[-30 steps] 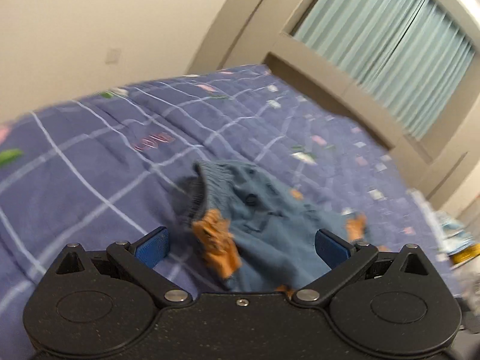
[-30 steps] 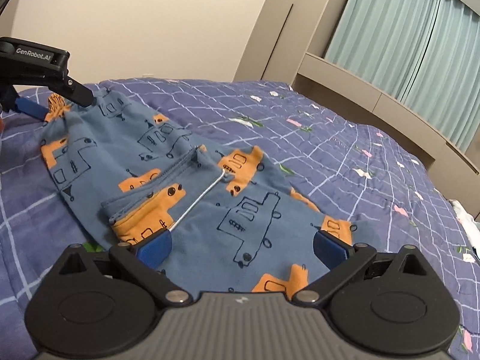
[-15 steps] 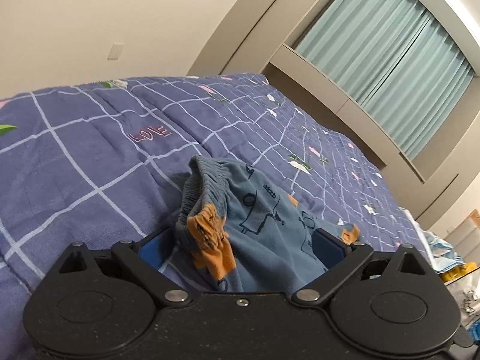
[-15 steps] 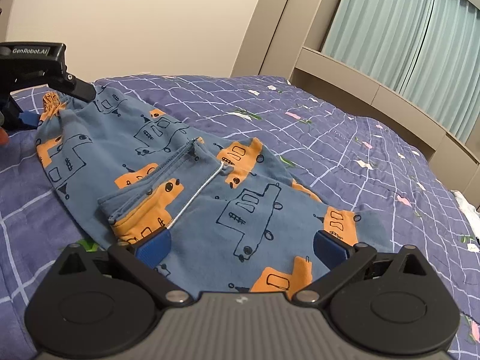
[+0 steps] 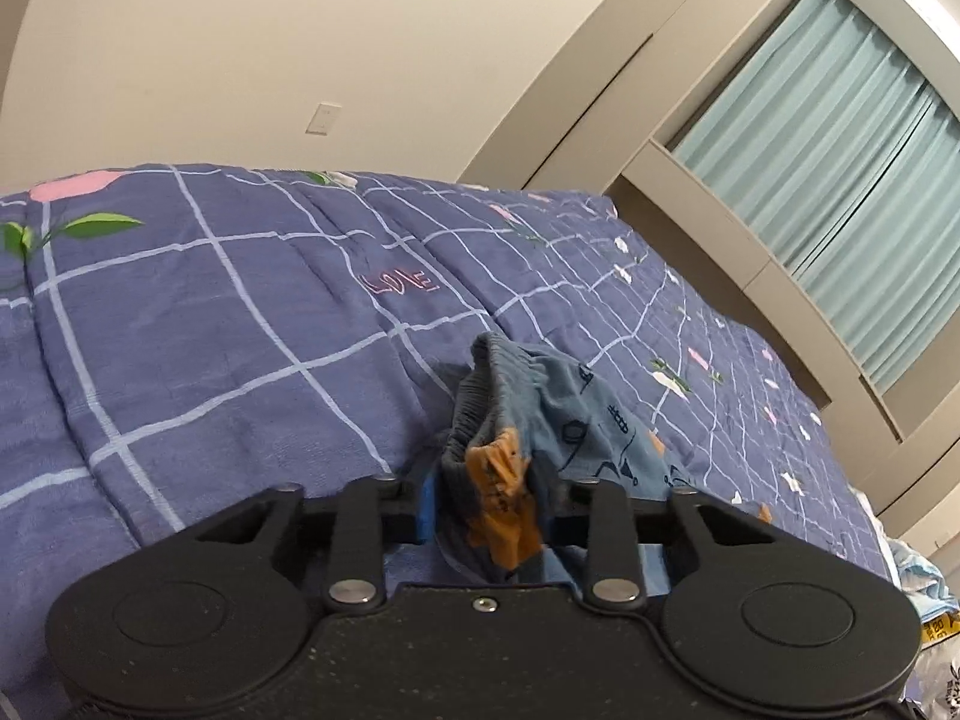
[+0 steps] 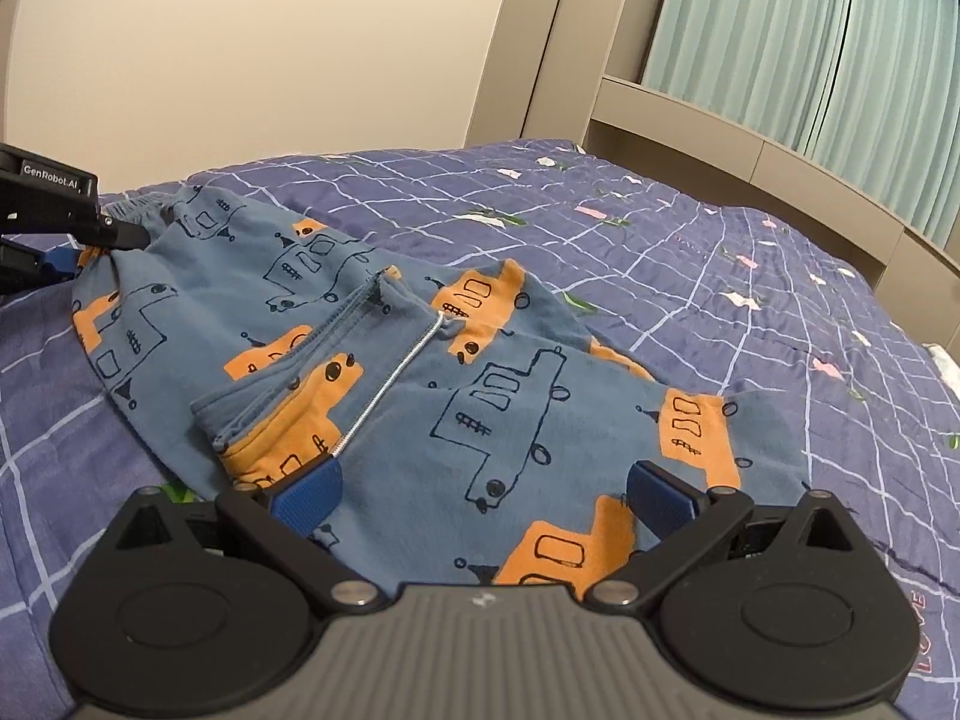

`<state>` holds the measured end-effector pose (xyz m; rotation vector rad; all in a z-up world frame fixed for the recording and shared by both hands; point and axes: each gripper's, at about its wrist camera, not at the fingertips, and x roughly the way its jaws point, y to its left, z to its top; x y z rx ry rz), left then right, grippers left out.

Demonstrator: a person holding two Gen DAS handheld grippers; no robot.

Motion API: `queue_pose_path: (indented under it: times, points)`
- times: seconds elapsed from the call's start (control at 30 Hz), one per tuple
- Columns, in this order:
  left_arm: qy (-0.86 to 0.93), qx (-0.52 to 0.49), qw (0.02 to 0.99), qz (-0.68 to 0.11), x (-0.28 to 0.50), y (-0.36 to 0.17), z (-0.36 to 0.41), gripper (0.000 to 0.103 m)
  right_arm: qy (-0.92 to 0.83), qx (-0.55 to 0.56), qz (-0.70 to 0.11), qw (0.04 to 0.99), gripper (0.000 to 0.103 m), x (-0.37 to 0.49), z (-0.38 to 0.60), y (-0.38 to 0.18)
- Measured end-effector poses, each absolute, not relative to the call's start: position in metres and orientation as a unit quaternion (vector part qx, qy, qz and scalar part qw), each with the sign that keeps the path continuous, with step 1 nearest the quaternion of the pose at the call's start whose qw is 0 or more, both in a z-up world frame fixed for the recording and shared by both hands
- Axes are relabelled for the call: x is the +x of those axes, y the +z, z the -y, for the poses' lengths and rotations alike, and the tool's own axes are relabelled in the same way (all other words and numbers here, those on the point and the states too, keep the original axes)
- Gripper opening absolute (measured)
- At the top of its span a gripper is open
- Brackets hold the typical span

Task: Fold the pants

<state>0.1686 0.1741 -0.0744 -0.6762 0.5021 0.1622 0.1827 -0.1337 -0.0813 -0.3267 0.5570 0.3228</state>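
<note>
Blue children's pants (image 6: pixel 420 360) with orange truck prints lie crumpled on the purple checked bedspread (image 6: pixel 750 276). A white drawstring (image 6: pixel 396 384) crosses their middle. My left gripper (image 5: pixel 486 510) is shut on the bunched waistband (image 5: pixel 492 420); it also shows at the far left of the right wrist view (image 6: pixel 108 240). My right gripper (image 6: pixel 480 492) is open, its blue pads just above the near edge of the pants, holding nothing.
The bedspread (image 5: pixel 210 330) stretches left and far. A beige headboard ledge (image 6: pixel 780 162) and teal curtains (image 6: pixel 840 48) stand behind. Clutter (image 5: pixel 924 600) lies off the bed's right edge.
My left gripper moved onto the waistband and closed on it, bunching the fabric. My right gripper stayed open and edged slightly closer over the pants.
</note>
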Motion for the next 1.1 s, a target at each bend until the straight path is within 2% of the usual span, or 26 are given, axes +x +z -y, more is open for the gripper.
queue_pose_path:
  times: [0.1,0.37,0.67,0.87,1.1]
  points:
    - [0.077,-0.313,0.914,-0.246,0.171,-0.062,-0.17,0.02,0.158,-0.159,-0.273,0.936,0.103,0.183,0.133,-0.081]
    - [0.025,-0.199,0.954,-0.222,0.181,-0.002,-0.129,0.019,0.152,-0.116,-0.241,0.951,0.103,0.174,0.149,-0.066]
    - [-0.109,-0.064,0.969,-0.212,0.202,0.05,-0.019,0.019,0.091,-0.112,-0.222,0.964,0.103,0.164,0.217,-0.044]
    - [-0.2,0.006,0.953,-0.228,0.204,0.046,0.061,0.019,0.04,-0.129,-0.22,0.966,0.103,0.151,0.267,-0.044]
    - [-0.263,0.068,0.925,-0.267,0.206,0.001,0.127,0.02,-0.004,-0.115,-0.238,0.964,0.103,0.14,0.312,-0.053]
